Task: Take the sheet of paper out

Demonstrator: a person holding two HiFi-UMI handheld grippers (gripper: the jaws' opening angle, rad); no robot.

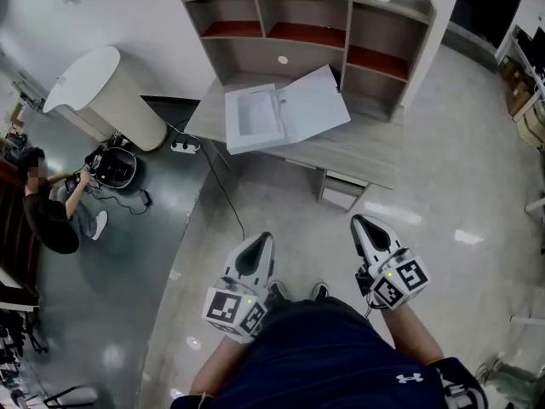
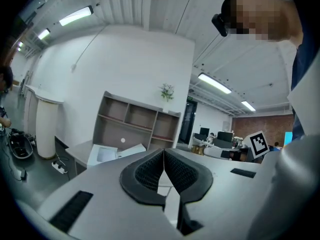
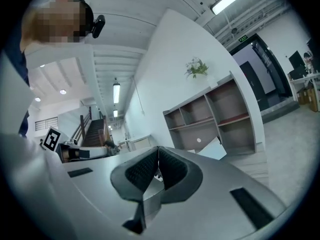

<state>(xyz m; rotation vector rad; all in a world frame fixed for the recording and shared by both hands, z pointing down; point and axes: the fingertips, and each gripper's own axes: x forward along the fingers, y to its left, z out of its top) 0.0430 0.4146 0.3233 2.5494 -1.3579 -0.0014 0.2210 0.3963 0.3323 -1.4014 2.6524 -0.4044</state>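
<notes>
Left gripper (image 1: 255,254) and right gripper (image 1: 368,235), lower centre, both clamped shut on nothing, well short of the desk (image 1: 358,156). Open white box (image 1: 254,119), upper centre, likely holds the sheet: approach, open, pinch an edge.

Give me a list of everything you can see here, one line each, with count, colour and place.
grey wooden desk: one, grey, middle of the room ahead.
shelf unit with red-brown shelves: one, grey, at the desk's back.
open white flat box: one, white, on the desktop, lid folded open.
small green plant: one, green, on top of the shelf unit.
white round pedestal: one, white, left of the desk.
white power strip: one, white, on the floor between pedestal and desk.
seated person: one, dark clothes, far left.
black device: one, black, on the floor beside that person.
left hand-held gripper: one, grey, shut, empty.
right hand-held gripper: one, grey, shut, empty.
</notes>
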